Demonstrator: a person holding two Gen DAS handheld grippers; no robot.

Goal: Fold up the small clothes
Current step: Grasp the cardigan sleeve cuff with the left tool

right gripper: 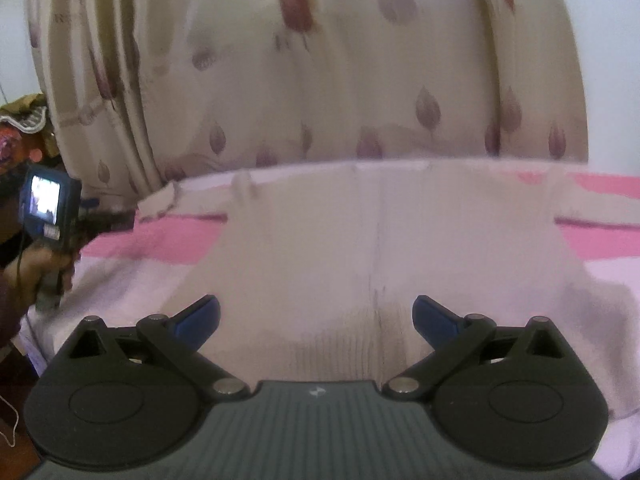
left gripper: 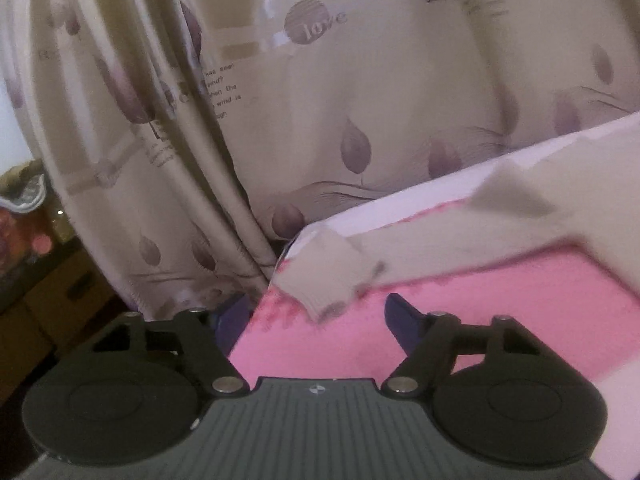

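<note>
A cream knit sweater [right gripper: 360, 240] lies flat, front up, on a bed with a pink and white striped sheet [left gripper: 500, 312]. One sleeve [left gripper: 480, 232] stretches toward the bed's corner and ends in a ribbed cuff [left gripper: 324, 280]. My left gripper [left gripper: 316, 316] is open, with the cuff just ahead of its blue fingertips and not pinched. My right gripper [right gripper: 316, 308] stands open low over the ribbed hem [right gripper: 352, 344], nothing between its pads. In the right wrist view a hand [right gripper: 36, 272] holds the left gripper at the bed's left corner, near the cuff [right gripper: 160, 200].
A cream curtain [left gripper: 360, 100] with purple leaf prints hangs close behind the bed. Brown cardboard boxes [left gripper: 60, 300] and clutter sit on the floor left of the bed corner. The bed edge drops off at the left in both views.
</note>
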